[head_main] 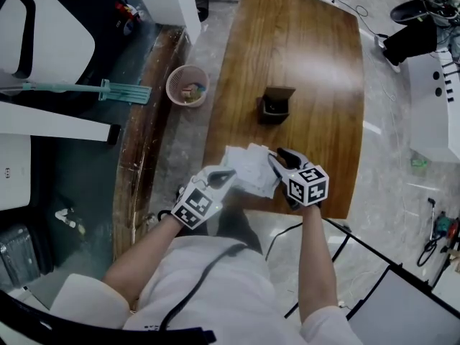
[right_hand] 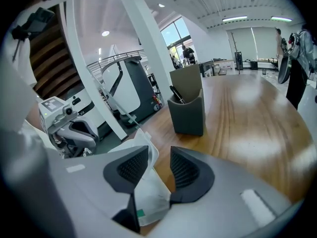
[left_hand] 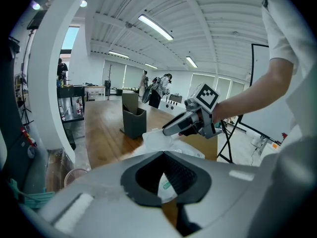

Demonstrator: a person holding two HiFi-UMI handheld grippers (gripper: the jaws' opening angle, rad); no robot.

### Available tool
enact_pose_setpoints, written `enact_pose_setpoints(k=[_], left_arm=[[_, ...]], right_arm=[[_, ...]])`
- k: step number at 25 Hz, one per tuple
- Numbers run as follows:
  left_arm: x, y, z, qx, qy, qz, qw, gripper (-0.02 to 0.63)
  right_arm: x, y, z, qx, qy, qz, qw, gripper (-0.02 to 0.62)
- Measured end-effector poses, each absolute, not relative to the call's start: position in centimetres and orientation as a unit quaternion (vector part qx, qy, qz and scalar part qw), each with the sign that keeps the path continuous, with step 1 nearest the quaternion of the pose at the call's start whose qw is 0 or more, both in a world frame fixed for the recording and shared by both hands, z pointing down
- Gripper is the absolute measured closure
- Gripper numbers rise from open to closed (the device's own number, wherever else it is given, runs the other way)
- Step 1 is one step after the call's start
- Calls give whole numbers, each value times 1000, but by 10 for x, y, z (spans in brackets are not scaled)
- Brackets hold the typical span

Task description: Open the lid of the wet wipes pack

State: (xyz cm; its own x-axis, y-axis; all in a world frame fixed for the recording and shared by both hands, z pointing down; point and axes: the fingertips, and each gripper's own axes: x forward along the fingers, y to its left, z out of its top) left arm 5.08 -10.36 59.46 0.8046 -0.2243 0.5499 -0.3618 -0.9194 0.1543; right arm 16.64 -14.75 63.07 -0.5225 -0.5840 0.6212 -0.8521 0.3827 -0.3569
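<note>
The pack (head_main: 248,165) of wet wipes is at the near edge of the desk (head_main: 302,63), low in the middle of the head view, between the two grippers. It looks soft and light, a white squashy bag with a smooth, maybe slippery skin. I think a hard squeeze would bend it, not break it. The lid should be the one stiff part, so that is the place to catch, at its free edge, while the other gripper holds the soft body. I cannot pick out the lid in any view.

The left gripper (head_main: 226,175) comes in from the lower left and is closed on the left corner of the pack. In its own view the dark pads are pinched together over a bit of white pack (left_hand: 166,185) with a green mark. The right gripper (head_main: 279,160) comes in from the lower right with its jaws partly apart. The pack (right_hand: 143,192) lies between them, up against one pad, but bare desk shows beside the other pad, so it is not gripping yet. Both arms are bent and reach up the frame from the person's body, and both grippers tip down toward the desk.

Farther up the desk stands a dark holder (head_main: 275,106), well apart from the pack. Past the left edge of the desk a pink basket (head_main: 187,85) sits on the floor.
</note>
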Motion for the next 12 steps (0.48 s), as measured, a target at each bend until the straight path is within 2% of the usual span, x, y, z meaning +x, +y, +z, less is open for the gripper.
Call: enact_pose_setpoints(k=[8, 12], left_arm=[[44, -105, 580, 949, -138, 262, 111, 600], [41, -105, 568, 953, -131, 251, 106, 600]], right_arm=[[168, -137, 613, 478, -795, 309, 207, 446], [173, -130, 595, 514, -784, 298, 179, 446]])
